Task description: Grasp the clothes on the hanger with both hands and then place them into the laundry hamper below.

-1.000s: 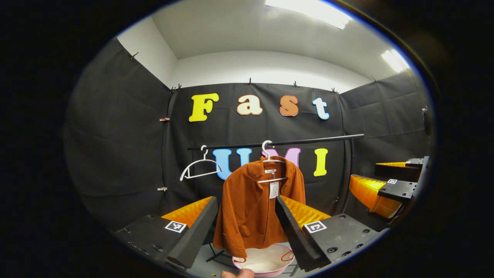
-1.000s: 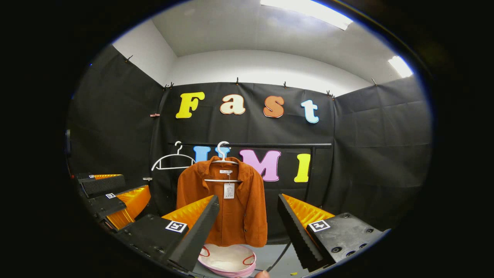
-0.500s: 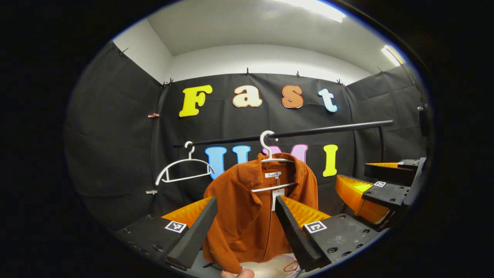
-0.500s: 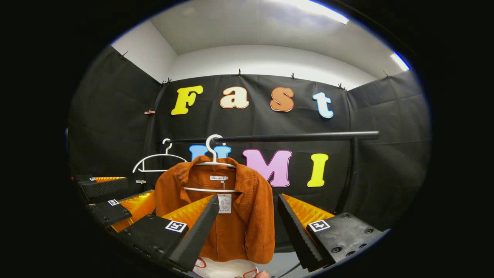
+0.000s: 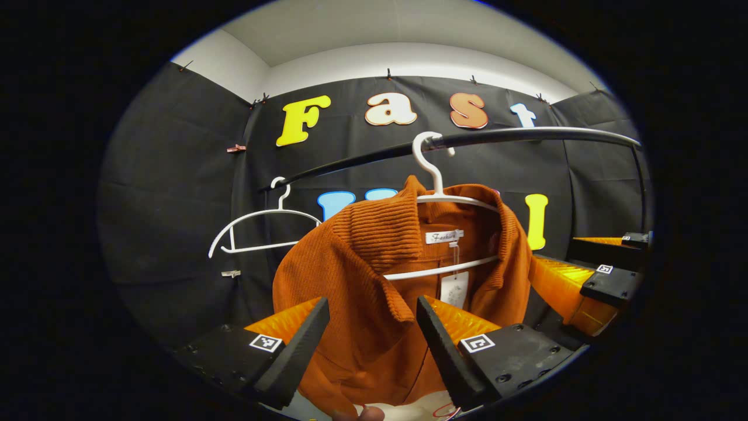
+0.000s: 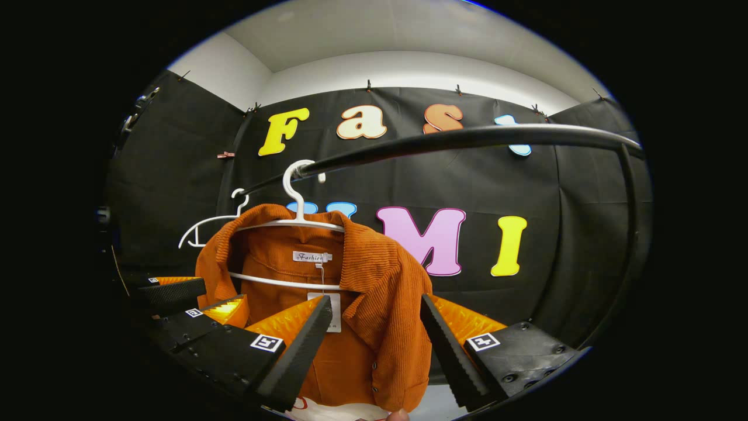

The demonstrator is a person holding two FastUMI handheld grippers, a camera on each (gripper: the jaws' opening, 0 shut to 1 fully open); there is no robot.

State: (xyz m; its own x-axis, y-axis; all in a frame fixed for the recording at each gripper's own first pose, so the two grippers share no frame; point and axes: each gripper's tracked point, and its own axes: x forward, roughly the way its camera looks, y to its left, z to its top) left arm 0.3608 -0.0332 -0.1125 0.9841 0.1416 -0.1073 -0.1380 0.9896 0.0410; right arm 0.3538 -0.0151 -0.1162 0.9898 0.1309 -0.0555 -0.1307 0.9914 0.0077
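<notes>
Black cloth drapes the booth walls, pinned by small clips along its top edge. At twelve o'clock sit a white wall band and grey ceiling. A black rail crosses from nine toward three o'clock.

The left gripper view rides on the left claw and faces the booth's back wall, tilted slightly upward, close to the orange jacket at 6 o'clock; the right gripper view rides on the right claw, facing the same wall from just rightward, the jacket at 7 o'clock; both share the jacket, its white hanger, the black rail and the empty hanger; each shows the other claw at its edge.
</notes>
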